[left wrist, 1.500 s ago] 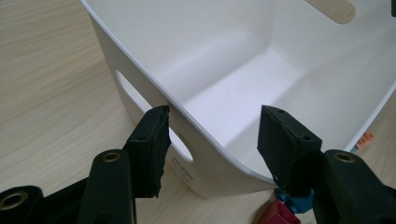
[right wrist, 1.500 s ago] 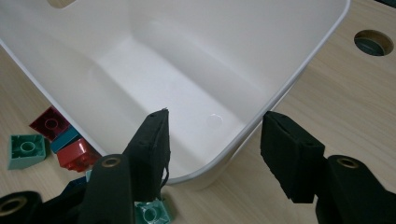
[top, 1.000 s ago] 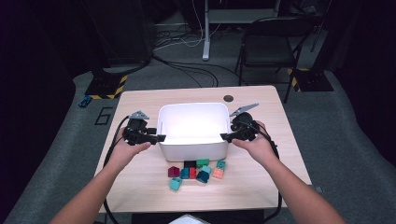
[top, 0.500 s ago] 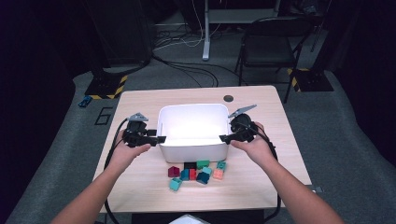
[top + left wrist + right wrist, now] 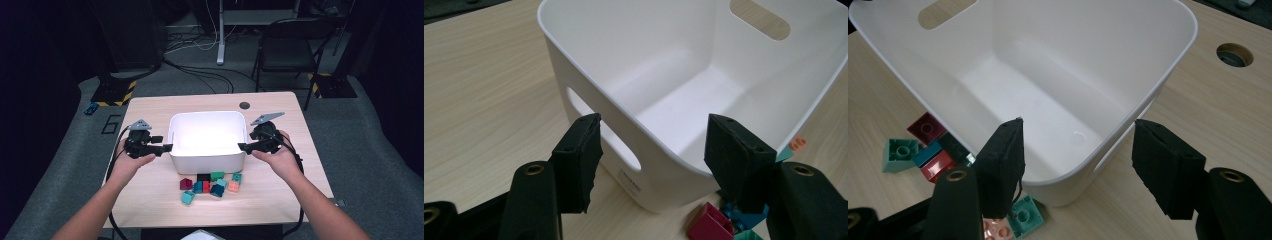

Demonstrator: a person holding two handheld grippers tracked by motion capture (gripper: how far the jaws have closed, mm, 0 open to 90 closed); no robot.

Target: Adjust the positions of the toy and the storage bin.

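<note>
Squarely on the pale wooden worktop (image 5: 150, 200), a white bin (image 5: 207, 135) with handle slots, empty inside, a round hole (image 5: 244, 105) in the wood just beyond it. Flanking it, left tongs (image 5: 167, 148) and right tongs (image 5: 241, 147), each straddling a side wall at the rim, jaws apart after just opening wider, pads clear of the plastic on both sides. Nearer the person, just beside the bin's front wall, a loose huddle of small toy bricks (image 5: 210, 183): maroon, red, teal, green, pink.
</note>
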